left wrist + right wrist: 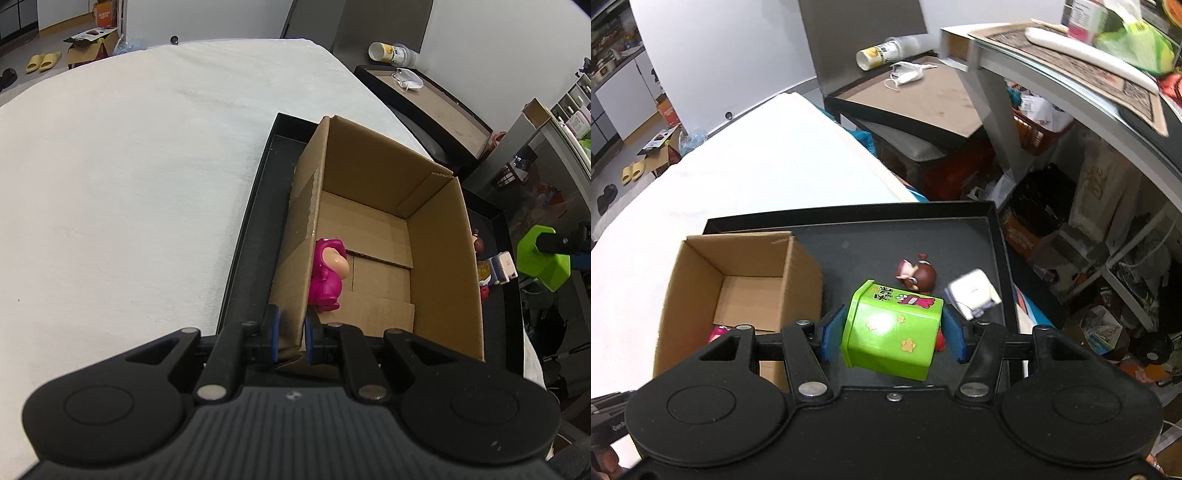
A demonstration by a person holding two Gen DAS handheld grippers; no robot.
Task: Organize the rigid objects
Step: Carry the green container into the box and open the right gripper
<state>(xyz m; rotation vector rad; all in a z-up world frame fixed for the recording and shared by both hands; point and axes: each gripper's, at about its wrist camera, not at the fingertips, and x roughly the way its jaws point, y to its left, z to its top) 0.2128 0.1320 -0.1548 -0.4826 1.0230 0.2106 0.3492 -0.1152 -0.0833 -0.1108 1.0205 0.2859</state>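
An open cardboard box (439,258) stands in a black tray (255,221) on a white-covered table. A pink figurine (328,275) lies inside the box against its left wall. My left gripper (291,332) is shut on the box's left wall near its front corner. My right gripper (892,336) holds a green tin (892,328) between its blue pads, above the tray (923,236) right of the box (738,280). A brown-haired figurine (919,275) and a white toy (973,293) lie in the tray beyond the tin.
The white table top (129,184) spreads left of the tray. A dark low table (923,96) with a cup and a mask stands beyond. Cluttered shelves and a desk (1071,62) are on the right.
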